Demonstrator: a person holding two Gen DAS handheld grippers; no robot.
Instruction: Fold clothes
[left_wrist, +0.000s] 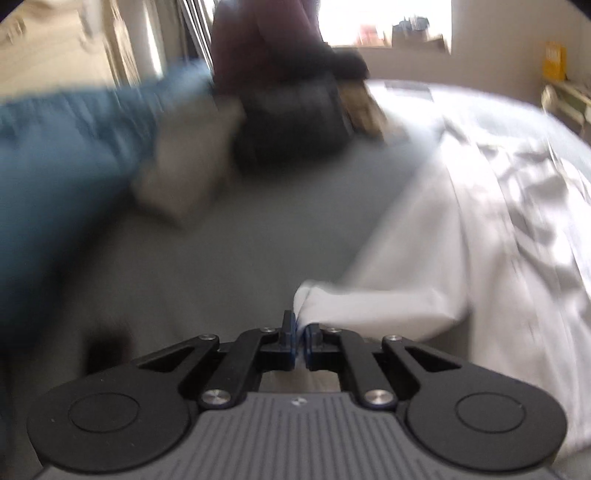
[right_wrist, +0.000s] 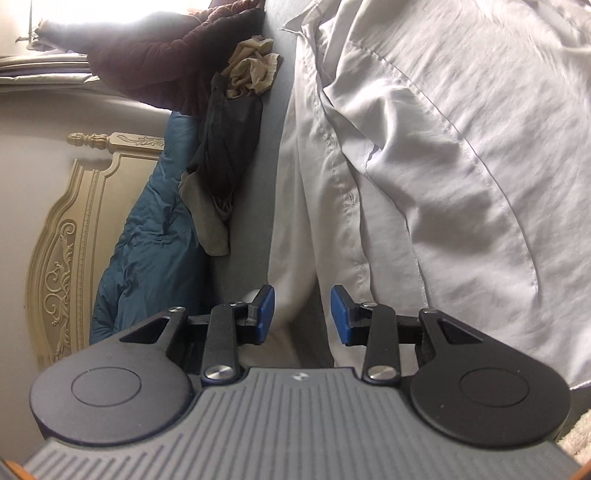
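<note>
A white button-up shirt (left_wrist: 480, 221) lies crumpled on a grey bed sheet (left_wrist: 258, 240). My left gripper (left_wrist: 301, 325) is shut on a fold of the shirt's near edge, and white cloth bulges out just past the pads. The right wrist view shows the same shirt (right_wrist: 443, 147) from close by, its button placket running down the middle. My right gripper (right_wrist: 303, 310) hangs over the shirt's edge with its blue pads apart. White cloth sits in the gap against the left pad, and the right pad stands clear of it.
A pile of other clothes sits beside the shirt: a blue padded jacket (right_wrist: 147, 240), a black garment (right_wrist: 229, 147), beige cloth (right_wrist: 251, 70) and a maroon knit (right_wrist: 155, 55). A carved cream headboard (right_wrist: 74, 221) stands behind them. The left wrist view is motion-blurred.
</note>
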